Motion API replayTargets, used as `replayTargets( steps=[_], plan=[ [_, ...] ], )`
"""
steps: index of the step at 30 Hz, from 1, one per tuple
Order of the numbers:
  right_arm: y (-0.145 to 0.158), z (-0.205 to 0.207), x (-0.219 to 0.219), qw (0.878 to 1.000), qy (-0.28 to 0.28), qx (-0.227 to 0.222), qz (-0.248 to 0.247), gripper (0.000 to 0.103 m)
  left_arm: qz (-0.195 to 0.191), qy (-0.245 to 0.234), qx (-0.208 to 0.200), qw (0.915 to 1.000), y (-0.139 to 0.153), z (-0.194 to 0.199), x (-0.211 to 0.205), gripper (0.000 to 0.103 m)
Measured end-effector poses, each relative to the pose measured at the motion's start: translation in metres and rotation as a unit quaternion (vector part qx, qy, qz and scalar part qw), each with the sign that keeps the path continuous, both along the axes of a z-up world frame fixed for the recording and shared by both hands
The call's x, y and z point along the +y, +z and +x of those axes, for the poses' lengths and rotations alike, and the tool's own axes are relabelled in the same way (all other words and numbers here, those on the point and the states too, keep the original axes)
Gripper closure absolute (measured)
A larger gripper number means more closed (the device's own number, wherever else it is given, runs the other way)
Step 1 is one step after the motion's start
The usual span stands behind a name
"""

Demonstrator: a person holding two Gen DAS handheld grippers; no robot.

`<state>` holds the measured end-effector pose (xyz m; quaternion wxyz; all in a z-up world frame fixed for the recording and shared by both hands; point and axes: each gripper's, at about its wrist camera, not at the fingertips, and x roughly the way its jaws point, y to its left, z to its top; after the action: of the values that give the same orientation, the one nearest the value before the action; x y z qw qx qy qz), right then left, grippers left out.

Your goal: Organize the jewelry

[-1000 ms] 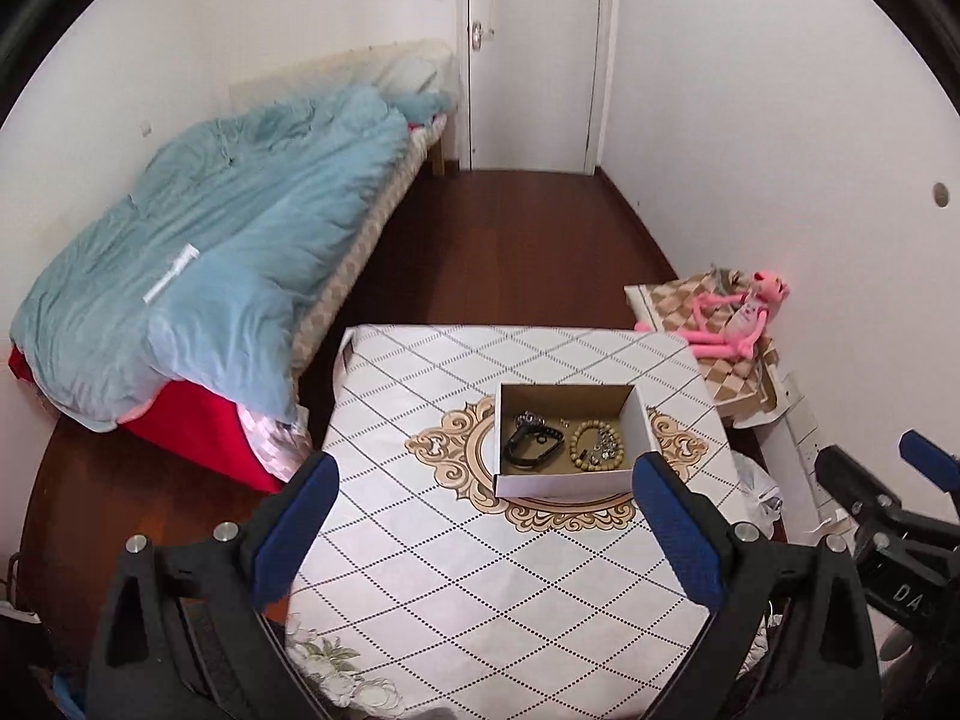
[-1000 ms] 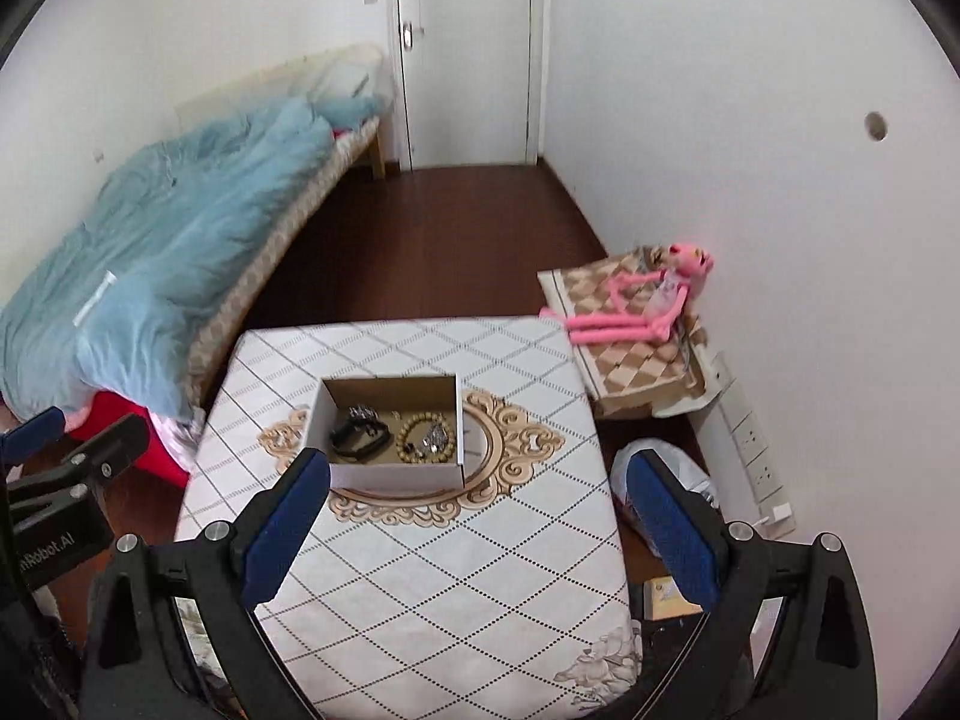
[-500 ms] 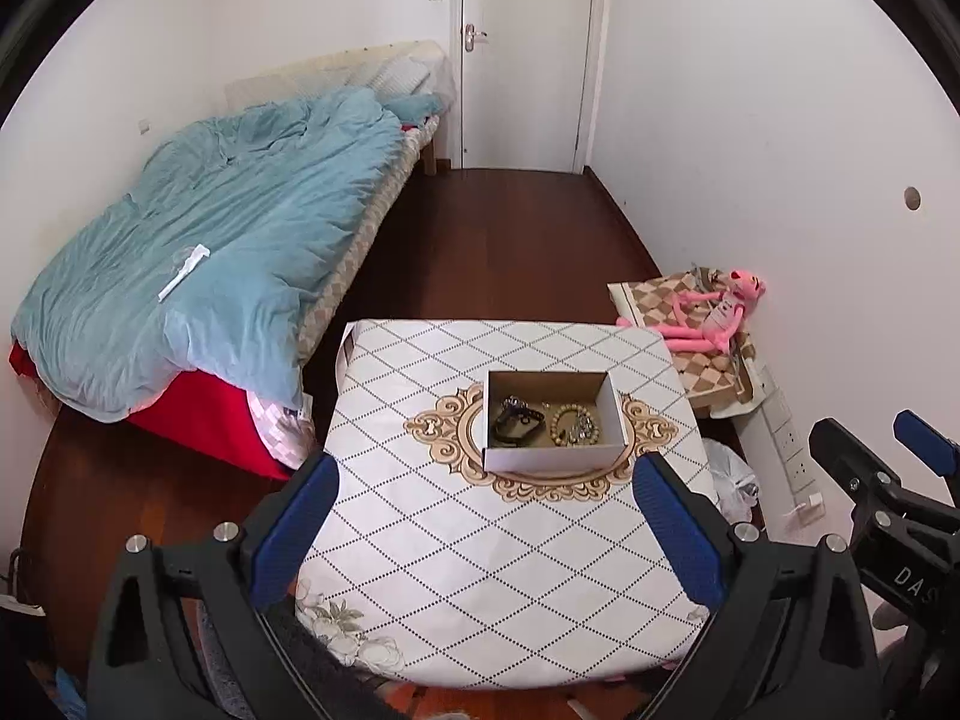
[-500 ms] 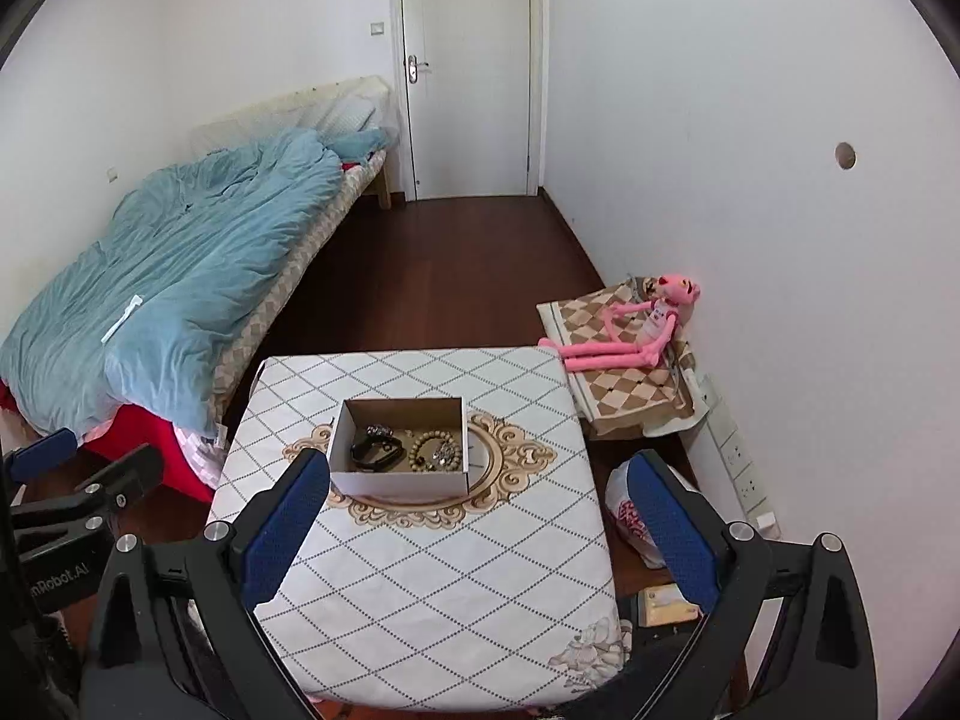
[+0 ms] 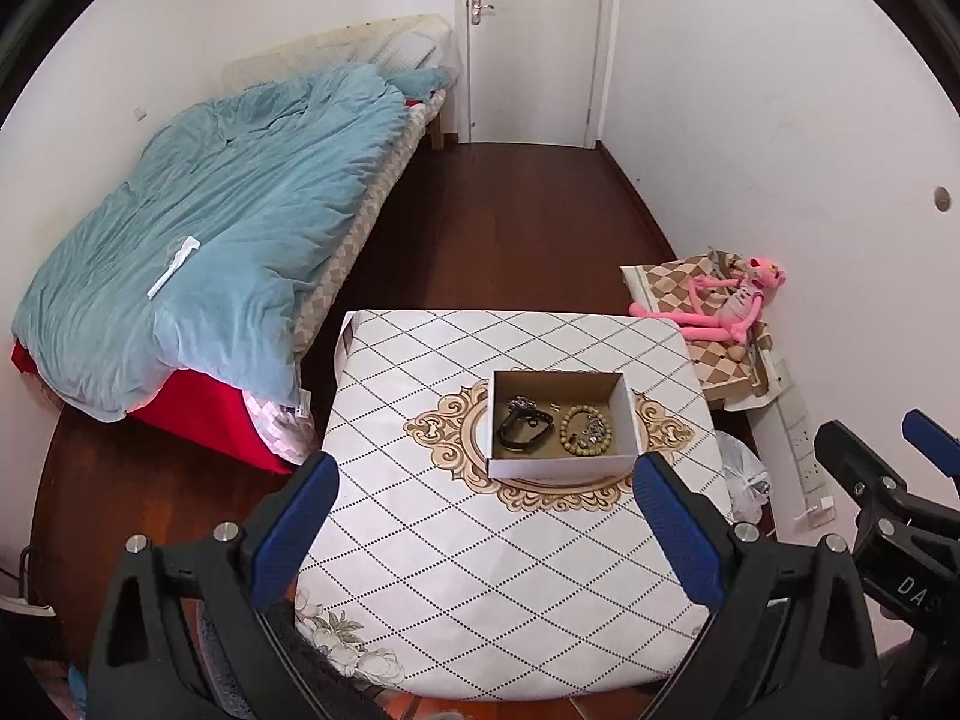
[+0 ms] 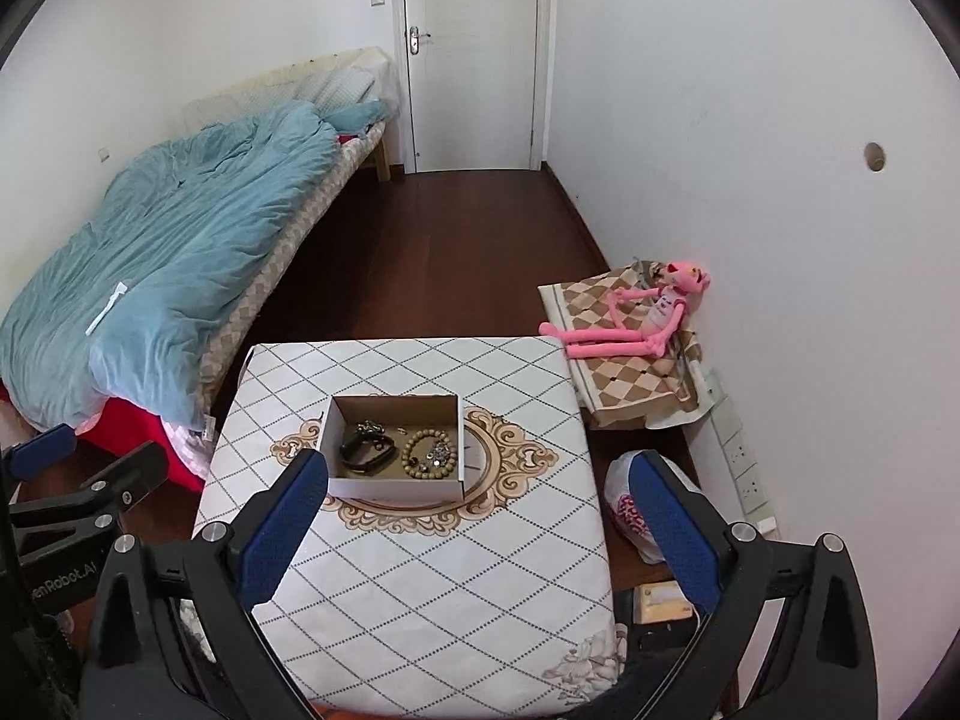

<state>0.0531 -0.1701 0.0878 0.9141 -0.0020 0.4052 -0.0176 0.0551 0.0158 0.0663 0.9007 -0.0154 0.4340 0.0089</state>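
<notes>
An open cardboard box [image 5: 564, 467] [image 6: 396, 487] stands on the patterned small table [image 5: 456, 570] [image 6: 456, 588]. In it lie a black band [image 5: 523, 431] [image 6: 366, 455], a beaded bracelet [image 5: 585, 429] [image 6: 427, 453] and a small silver piece. My left gripper [image 5: 483, 531] is open and empty, held high above the table's near side. My right gripper [image 6: 477, 531] is open and empty too, above the table's near right. Each gripper shows at the edge of the other's view.
A bed with a blue duvet [image 5: 210, 252] stands left of the table. A pink plush toy [image 5: 726, 306] lies on a checked cushion at the right wall. A plastic bag [image 6: 630, 510] sits on the floor by the table. A closed white door [image 6: 474, 54] is at the back.
Both grippers have drawn back and up from the table, so the box and table look smaller. The jewelry in the box has not moved. Both grippers stay open.
</notes>
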Motion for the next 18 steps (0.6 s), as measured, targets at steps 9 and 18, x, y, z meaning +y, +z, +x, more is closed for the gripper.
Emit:
replayTargets(
  steps=[9, 18],
  plan=[
    [-0.019, 0.039, 0.005, 1.000, 0.003, 0.031, -0.005, 0.001, 0.016, 0.006, 0.024, 0.9996, -0.018, 0.033, 0.004, 0.003],
    [-0.044, 0.061, 0.008, 0.998, 0.006, 0.064, -0.012, 0.001, 0.012, 0.011, 0.048, 0.9987, -0.036, 0.046, 0.007, 0.003]
  ],
)
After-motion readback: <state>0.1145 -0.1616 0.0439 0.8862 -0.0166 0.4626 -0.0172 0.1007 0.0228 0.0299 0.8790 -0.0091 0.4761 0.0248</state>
